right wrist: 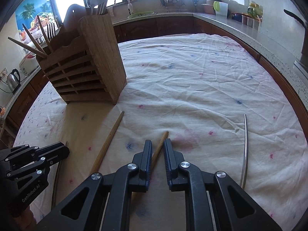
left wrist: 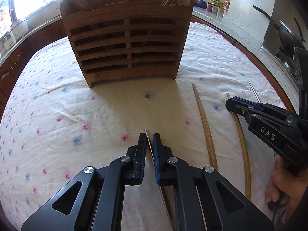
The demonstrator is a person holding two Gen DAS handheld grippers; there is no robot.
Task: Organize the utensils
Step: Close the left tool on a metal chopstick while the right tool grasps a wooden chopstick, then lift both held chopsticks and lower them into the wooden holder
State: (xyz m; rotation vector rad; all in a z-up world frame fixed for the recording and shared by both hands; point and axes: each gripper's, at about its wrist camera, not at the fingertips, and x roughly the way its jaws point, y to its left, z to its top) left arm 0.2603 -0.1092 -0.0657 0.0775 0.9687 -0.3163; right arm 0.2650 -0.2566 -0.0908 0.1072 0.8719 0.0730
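Observation:
A slatted wooden utensil holder stands on the flowered tablecloth with chopsticks, forks and spoons upright in it. My left gripper is shut on a thin chopstick whose metal-looking tip pokes out past the pads. My right gripper is shut on a wooden chopstick that lies slanted between its pads. A second wooden chopstick lies loose on the cloth between the two grippers. A metal chopstick rests to the right.
A kitchen counter runs round the table, with a wok on the stove at right, a kettle at left and a sink at the back. A person's hand holds the right gripper's handle.

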